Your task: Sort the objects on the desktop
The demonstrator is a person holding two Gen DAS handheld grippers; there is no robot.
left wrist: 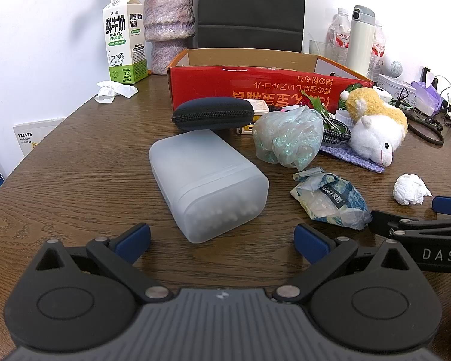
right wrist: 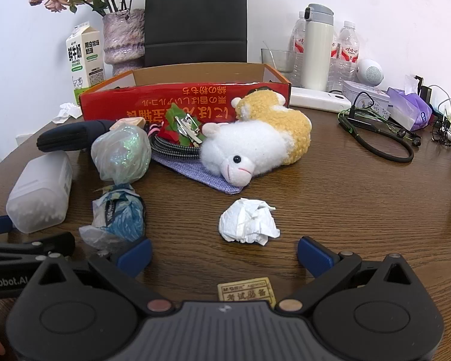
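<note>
- The left gripper [left wrist: 222, 242] hangs low over the wooden surface [left wrist: 75, 162], jaws spread wide with nothing between them.
- Just ahead of it lies a frosted box [left wrist: 207, 183] on its side, small white bits showing through its near end.
- The right gripper [right wrist: 224, 254] hangs beside the left one, jaws likewise spread and empty; one of its blue pads [right wrist: 135, 255] is close against a blue wrapper [right wrist: 120, 216].
- A crumpled tissue [right wrist: 248, 221] sits just ahead of the right gripper's jaws, apart from both pads.
- A small yellow eraser [right wrist: 246, 291] lies flat on the surface close under the right gripper's body.
- Behind the wrapper stands a knotted plastic bag [right wrist: 121, 153] with glittery green contents, and beside it a plush sheep [right wrist: 255, 144] rests on a purple cloth [right wrist: 201, 174].
- A dark zip case [left wrist: 213, 112] lies behind the frosted box, against a red carton [left wrist: 255, 85] that stands open at the top.
- A braided cable [right wrist: 173, 150] and a metal clip [right wrist: 188, 129] lie between the bag and the sheep.
- At the far left are a milk carton [left wrist: 124, 39], a vase [left wrist: 168, 27] and a second tissue [left wrist: 114, 90].
- At the far right stand water bottles [right wrist: 347, 51], a flask [right wrist: 317, 48] and a neckband earphone [right wrist: 378, 138].
</note>
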